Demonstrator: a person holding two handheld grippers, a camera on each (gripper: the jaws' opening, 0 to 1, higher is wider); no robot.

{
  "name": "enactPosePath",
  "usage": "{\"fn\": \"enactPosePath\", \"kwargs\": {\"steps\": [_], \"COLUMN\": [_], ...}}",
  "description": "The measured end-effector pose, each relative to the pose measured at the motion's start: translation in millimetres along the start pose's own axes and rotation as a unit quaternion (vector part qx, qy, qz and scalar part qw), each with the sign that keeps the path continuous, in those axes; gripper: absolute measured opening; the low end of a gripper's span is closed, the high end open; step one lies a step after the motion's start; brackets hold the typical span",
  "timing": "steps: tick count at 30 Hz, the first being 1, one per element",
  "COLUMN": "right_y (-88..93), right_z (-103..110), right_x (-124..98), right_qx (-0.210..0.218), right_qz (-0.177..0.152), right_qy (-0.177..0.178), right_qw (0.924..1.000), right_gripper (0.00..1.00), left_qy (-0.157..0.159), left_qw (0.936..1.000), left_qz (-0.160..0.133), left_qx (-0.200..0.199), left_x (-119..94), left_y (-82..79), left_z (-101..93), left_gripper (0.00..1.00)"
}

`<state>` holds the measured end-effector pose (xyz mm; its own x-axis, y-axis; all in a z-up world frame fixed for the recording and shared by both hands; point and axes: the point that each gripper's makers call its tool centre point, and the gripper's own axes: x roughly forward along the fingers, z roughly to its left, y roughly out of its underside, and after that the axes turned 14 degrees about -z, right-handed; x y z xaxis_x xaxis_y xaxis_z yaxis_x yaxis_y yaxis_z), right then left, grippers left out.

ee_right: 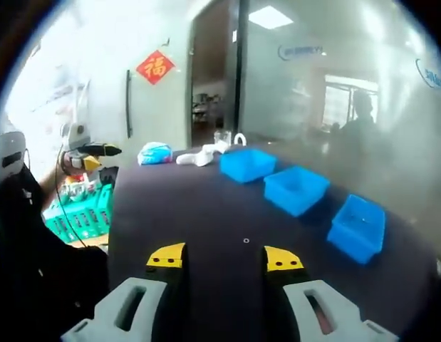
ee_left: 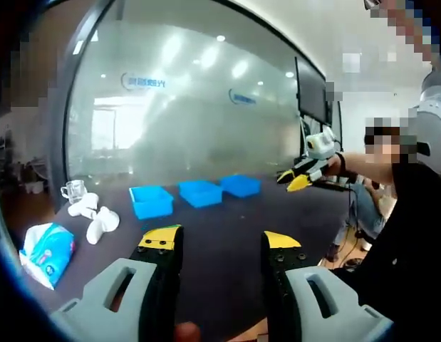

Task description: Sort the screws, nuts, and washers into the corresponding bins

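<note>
Your left tool (ee_left: pixel 223 242) has its jaws apart, nothing between them, held above the near edge of the dark desk (ee_left: pixel 227 221). Your right tool (ee_right: pixel 225 259) is the same: jaws spread, nothing gripped, over the desk surface.

In the left gripper view, three blue bins sit in a row across the far side of the desk: left bin (ee_left: pixel 151 201), middle bin (ee_left: pixel 200 192), right bin (ee_left: pixel 241 185). They sit near each other with gaps between. I can't tell what is inside any of them.

In the right gripper view, one small ring-shaped part (ee_right: pixel 246 241) lies on the desk just ahead of the right tool, between its jaw tips and the bins (could be a washer or a nut, too small to tell). It is apart from all three bins.

To the left of the bins in the left gripper view: white plastic pieces (ee_left: pixel 95 217), a clear glass mug (ee_left: pixel 73 190) behind them, and a blue-and-white tissue pack (ee_left: pixel 45 251) at the desk's left edge.

The right tool shows at the right of the left gripper view, yellow tips (ee_left: pixel 300 182) pointing toward the bins, with a person (ee_left: pixel 412 214) in dark clothes behind it. A frosted glass wall (ee_left: pixel 199 107) runs behind the desk. In the right gripper view a green basket (ee_right: pixel 81 214) stands off the desk's left side, and a red diamond sign (ee_right: pixel 155 67) hangs on the wall.
</note>
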<state>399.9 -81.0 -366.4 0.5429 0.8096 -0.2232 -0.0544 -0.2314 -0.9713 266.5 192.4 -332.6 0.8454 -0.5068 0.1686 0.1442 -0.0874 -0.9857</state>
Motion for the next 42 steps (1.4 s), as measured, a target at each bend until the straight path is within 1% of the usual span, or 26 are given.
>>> {"fn": "enactPosePath", "kwargs": {"steps": [5, 11, 15, 21, 24, 33, 35, 42], "right_y": [0.3, 8.4, 16.8, 34.0, 44.0, 63.3, 68.3, 73.8], "right_z": [-1.8, -5.4, -9.1, -10.8, -12.6, -10.1, -10.9, -10.2], "right_x": [18.3, 39.7, 53.0, 67.2, 73.1, 89.3, 93.4, 102.6], "right_qx": [-0.007, -0.022, -0.019, -0.028, -0.039, -0.061, -0.071, -0.078], "right_qz": [0.021, 0.062, 0.089, 0.129, 0.155, 0.213, 0.231, 0.270], "right_qy": [-0.017, -0.038, -0.051, -0.065, -0.074, -0.101, -0.109, -0.131], "right_qw": [0.9996, 0.9971, 0.9946, 0.9891, 0.9843, 0.9698, 0.9642, 0.9508], "right_gripper": [0.35, 0.34, 0.32, 0.31, 0.30, 0.26, 0.26, 0.23], "left_qy": [-0.005, -0.006, -0.007, -0.016, -0.019, -0.016, -0.016, -0.016], "left_qw": [1.0000, 1.0000, 1.0000, 0.9999, 0.9998, 0.9998, 0.9998, 0.9998], "left_qz": [0.000, 0.001, 0.002, -0.001, -0.001, 0.002, 0.002, -0.002], "left_qx": [-0.002, -0.005, -0.005, -0.005, -0.008, -0.008, -0.009, -0.015], "left_x": [-1.7, -2.1, -3.1, -7.6, -9.3, -9.1, -8.9, -8.9], "left_y": [0.9, 2.8, 3.3, 1.6, 2.3, 3.7, 4.2, 5.9], "left_z": [4.9, 5.6, 5.8, 10.6, 11.5, 9.1, 8.5, 5.0], "left_gripper": [0.43, 0.43, 0.43, 0.43, 0.43, 0.43, 0.43, 0.43]}}
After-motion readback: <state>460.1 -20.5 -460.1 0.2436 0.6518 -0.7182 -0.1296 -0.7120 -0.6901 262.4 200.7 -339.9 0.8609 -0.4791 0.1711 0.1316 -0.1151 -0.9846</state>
